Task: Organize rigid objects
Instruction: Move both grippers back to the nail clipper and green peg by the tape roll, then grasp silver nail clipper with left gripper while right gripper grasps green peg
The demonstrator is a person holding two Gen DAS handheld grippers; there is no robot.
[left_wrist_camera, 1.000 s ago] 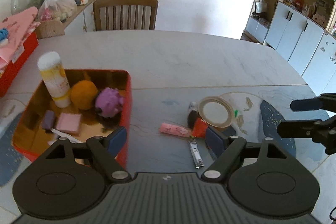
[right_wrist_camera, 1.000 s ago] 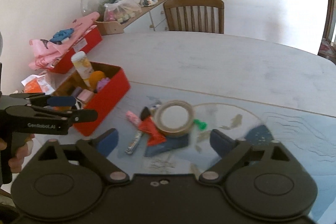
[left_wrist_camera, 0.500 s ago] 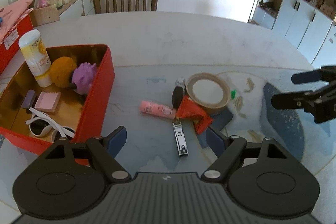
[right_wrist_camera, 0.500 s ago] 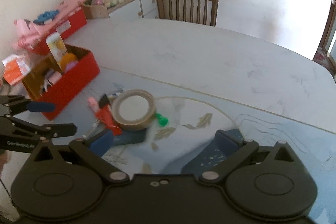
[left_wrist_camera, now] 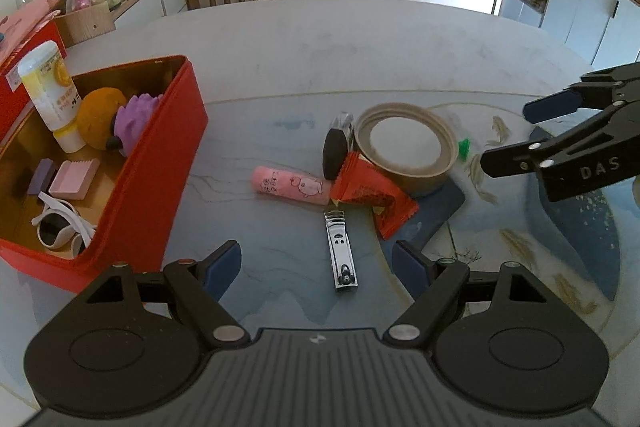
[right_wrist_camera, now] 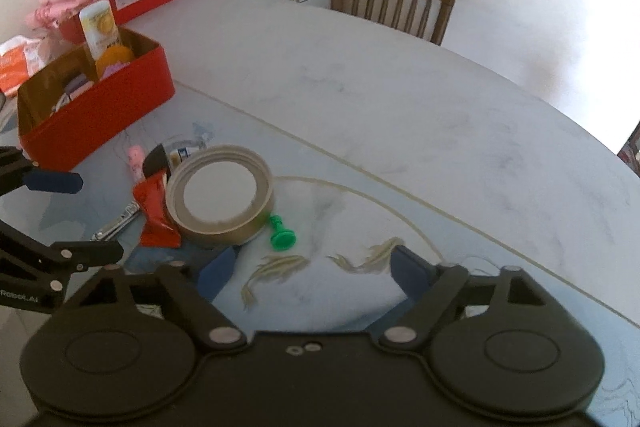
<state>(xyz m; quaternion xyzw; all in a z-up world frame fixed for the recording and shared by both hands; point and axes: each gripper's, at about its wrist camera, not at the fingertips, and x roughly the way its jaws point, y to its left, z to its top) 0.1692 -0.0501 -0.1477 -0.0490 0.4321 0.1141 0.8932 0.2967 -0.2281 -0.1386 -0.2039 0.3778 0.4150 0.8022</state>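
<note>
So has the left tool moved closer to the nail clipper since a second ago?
Yes. The left tool has come down and forward: the nail clipper on the table now lies between its open fingers, where earlier it sat ahead of them.

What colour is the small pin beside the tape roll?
Green. The pin shows best in the right wrist view, beside the tape roll.

Glossy red rectangular tin box (left_wrist_camera: 160,163), gold inside; tan tape roll (left_wrist_camera: 406,151); pink cartoon-printed tube (left_wrist_camera: 290,185); silver metal nail clipper (left_wrist_camera: 341,251); small green plastic pin (right_wrist_camera: 282,235); pale marbled tabletop (left_wrist_camera: 360,59), fish motifs.
</note>
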